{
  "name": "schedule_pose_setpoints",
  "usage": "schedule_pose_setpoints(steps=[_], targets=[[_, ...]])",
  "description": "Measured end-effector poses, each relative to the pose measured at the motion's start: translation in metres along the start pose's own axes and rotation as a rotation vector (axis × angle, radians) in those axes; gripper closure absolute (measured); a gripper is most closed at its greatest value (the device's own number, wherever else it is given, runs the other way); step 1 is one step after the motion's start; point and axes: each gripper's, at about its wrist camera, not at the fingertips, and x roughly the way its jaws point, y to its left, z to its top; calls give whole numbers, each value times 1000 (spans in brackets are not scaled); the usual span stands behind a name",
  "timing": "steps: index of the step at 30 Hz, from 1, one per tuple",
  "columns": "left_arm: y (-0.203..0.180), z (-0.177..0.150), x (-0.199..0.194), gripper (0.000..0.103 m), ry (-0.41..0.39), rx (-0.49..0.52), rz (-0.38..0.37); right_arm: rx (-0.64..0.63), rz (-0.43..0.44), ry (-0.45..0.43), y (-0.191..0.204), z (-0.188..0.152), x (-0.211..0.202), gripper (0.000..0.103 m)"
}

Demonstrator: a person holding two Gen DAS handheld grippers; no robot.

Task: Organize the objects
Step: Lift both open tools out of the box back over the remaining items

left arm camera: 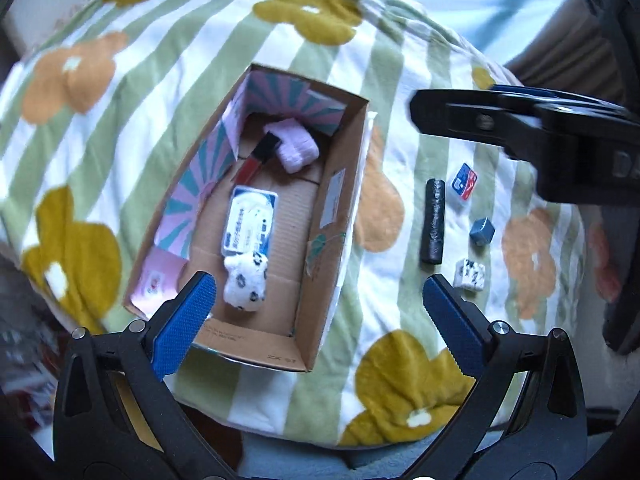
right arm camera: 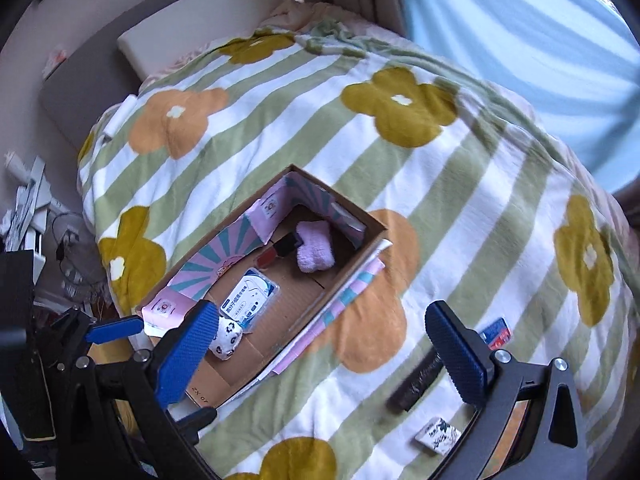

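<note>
An open cardboard box [left arm camera: 344, 216] [right arm camera: 360, 276] lies on the flowered blanket. Inside are a pink plush [left arm camera: 298, 146] [right arm camera: 316, 250], a red-and-black tube [left arm camera: 258, 158], a blue-white packet [left arm camera: 250, 224] [right arm camera: 250, 298] and a spotted white plush [left arm camera: 245, 282] [right arm camera: 225, 338]. Right of the box lie a black roll [left arm camera: 434, 220] [right arm camera: 420, 378], a red-blue card [left arm camera: 464, 182] [right arm camera: 496, 332], a small blue cube [left arm camera: 482, 232] and a black-white packet [left arm camera: 471, 274] [right arm camera: 438, 436]. My left gripper [left arm camera: 320, 320] is open and empty over the box's near end. My right gripper [right arm camera: 324, 360] is open and empty, above the black roll.
The striped blanket [right arm camera: 460, 208] with orange and mustard flowers covers the bed. A grey headboard and white pillow [right arm camera: 192, 36] are at the far left. Clutter and cables [right arm camera: 44, 216] sit on the floor left of the bed. A light-blue curtain [right arm camera: 520, 28] hangs behind.
</note>
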Motion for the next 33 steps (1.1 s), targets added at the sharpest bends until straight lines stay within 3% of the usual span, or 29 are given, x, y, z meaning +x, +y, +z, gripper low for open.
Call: schedule_pose_setpoints(steps=[6,15,22,33], targets=[[-21,10,-25,0,-62,119,12,179,-97,-85,-24,-38,-55,0],[-56,21,-43,0,-108,237,-71,384,-247,-119,-46,-104,-89,0],[-78,16,-41,0,-103,293,-122,514,-285,-120,-57,-148,-102,0],[-104,19,-37,0,-88,337,-168,603,-288,-134,-73,-172,-112,0]])
